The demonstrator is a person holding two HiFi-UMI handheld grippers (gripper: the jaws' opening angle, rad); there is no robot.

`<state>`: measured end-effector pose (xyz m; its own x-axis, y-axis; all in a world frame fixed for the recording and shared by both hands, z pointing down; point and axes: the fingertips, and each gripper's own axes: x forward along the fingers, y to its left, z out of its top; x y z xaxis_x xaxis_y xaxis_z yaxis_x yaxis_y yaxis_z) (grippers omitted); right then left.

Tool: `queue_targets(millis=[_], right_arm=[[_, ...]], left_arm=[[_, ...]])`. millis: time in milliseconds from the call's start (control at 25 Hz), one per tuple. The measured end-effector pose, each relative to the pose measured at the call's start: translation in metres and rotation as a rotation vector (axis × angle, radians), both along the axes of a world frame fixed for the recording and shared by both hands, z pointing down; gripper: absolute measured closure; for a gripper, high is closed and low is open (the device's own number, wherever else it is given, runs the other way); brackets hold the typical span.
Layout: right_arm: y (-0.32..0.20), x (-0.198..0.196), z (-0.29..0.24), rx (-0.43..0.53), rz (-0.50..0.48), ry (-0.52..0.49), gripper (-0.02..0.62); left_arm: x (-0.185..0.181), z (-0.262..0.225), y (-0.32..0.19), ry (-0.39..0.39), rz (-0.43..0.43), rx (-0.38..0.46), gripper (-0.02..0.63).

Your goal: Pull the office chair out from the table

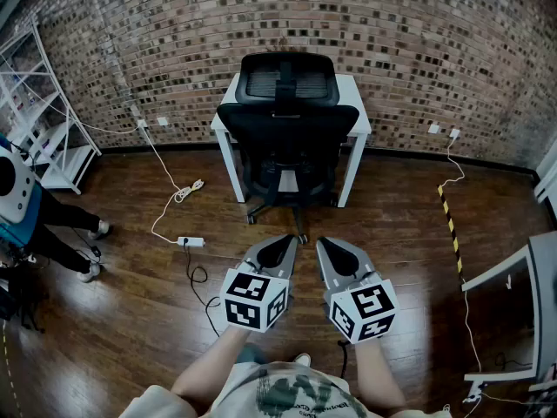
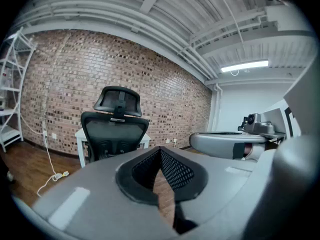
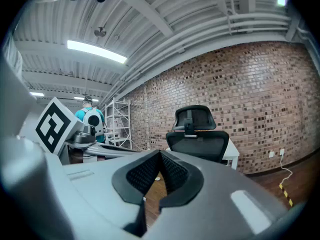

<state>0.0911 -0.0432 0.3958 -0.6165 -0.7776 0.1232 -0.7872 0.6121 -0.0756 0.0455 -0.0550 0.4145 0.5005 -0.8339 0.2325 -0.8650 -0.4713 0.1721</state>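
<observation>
Jaws pressed fully together on the left gripper (image 1: 283, 246) and on the right gripper (image 1: 336, 251), holding nothing, with only wood floor showing through the gap in the pads. Both held side by side, well short of the target.

Office chair (image 1: 287, 133) dead ahead at 12 o'clock, seat tucked under the white table (image 1: 354, 103), backrest and headrest facing the grippers, caster base (image 1: 277, 209) poking out toward 6 o'clock. Not yet touched.

Likely trouble from here:

1. Reaching in with jaws closed: no grip on the backrest rim, only a push, driving the chair deeper under the table.
2. Pulling from 1 side only: probable swivel of the seat, or an armrest catching a table leg and dragging the table.
3. Rolling straight back: risk of casters running onto the white cable (image 1: 165, 205) and power strip (image 1: 191, 242) at 9 o'clock of the left gripper.
4. Stepping back blind: bystander's legs (image 1: 61, 229) at 9 o'clock, near the edge.
</observation>
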Motion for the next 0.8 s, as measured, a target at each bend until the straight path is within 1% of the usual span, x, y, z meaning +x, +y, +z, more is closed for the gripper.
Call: queue_targets(millis=[200,320,480,600,800], right_arm=[[-0.015,0.016,-0.011,0.026,-0.024,-0.008,0.583],[-0.028,0.017,-0.012,0.033,-0.038,-0.001,0.571],[-0.053,0.018,-0.009,0.039,-0.035,0.01,0.571],[-0.079,0.013,-0.007,0.045,-0.034,0.016,0.571],[-0.134,-0.009,-0.005,0.048,-0.06,0.031,0.571]], left_arm=[[0.018,-0.009,-0.016,-0.012,-0.01,0.017,0.592],[0.021,-0.009,-0.031,0.0,-0.015,0.024,0.592],[0.02,-0.004,-0.057,0.011,-0.016,0.024,0.592],[0.016,-0.001,-0.083,0.025,-0.011,0.028,0.592],[0.002,0.001,-0.141,0.039,0.006,0.03,0.592]])
